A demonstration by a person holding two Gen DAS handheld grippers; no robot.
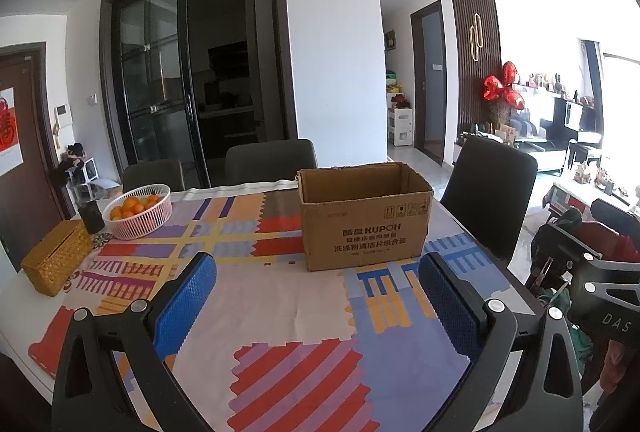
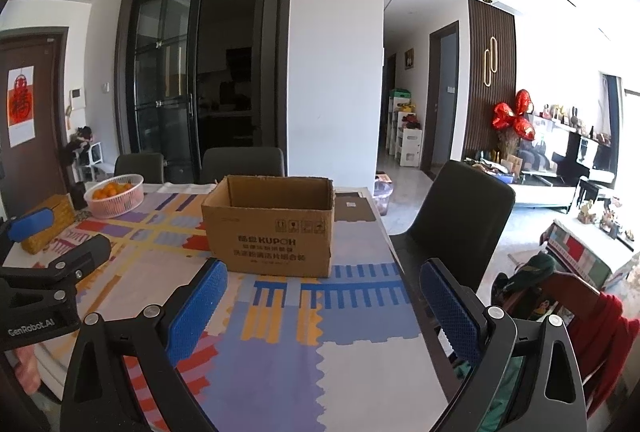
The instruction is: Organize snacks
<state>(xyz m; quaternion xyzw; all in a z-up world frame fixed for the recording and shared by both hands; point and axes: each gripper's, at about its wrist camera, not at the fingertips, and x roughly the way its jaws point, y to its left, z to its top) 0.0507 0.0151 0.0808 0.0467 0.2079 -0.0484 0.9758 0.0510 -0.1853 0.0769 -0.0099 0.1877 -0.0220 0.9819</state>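
An open brown cardboard box printed KUPOH stands upright on the patterned tablecloth; it also shows in the right wrist view. Its inside is hidden from both views. My left gripper is open and empty, held above the cloth in front of the box. My right gripper is open and empty, also in front of the box, near the table's right edge. The left gripper shows at the left in the right wrist view. No snacks are in view.
A pink basket of oranges and a woven tissue box sit at the table's far left. Dark chairs stand around the table. A bag with red and green items sits right of the table's edge.
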